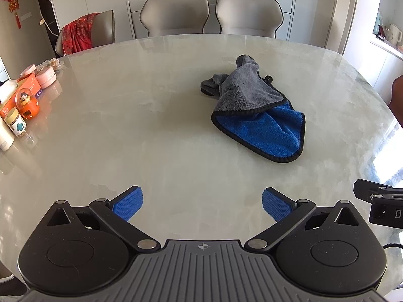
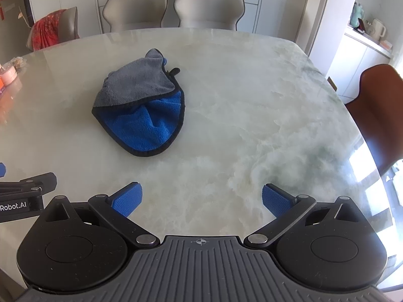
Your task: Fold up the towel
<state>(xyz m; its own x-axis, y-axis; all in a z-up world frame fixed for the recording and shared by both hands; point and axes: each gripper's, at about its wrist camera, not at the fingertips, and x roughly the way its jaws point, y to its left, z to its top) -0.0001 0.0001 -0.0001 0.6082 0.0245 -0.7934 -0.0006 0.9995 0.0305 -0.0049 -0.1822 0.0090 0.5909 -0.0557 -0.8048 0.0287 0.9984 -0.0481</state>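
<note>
A crumpled towel (image 1: 257, 110), blue on one side and grey on the other with black trim, lies bunched on the marble table (image 1: 151, 115). In the right wrist view the towel (image 2: 141, 108) is ahead and to the left. My left gripper (image 1: 202, 203) is open and empty, well short of the towel, which lies ahead and to its right. My right gripper (image 2: 201, 201) is open and empty near the table's front edge. Part of the right gripper (image 1: 380, 201) shows at the left wrist view's right edge, and part of the left gripper (image 2: 25, 193) shows at the right wrist view's left edge.
Jars, pink tins and an orange toy (image 1: 25, 100) crowd the table's left edge. Two grey chairs (image 1: 211, 15) stand at the far side, one with a red cloth (image 1: 78, 35) at the far left. A brown chair (image 2: 380, 110) stands at the right.
</note>
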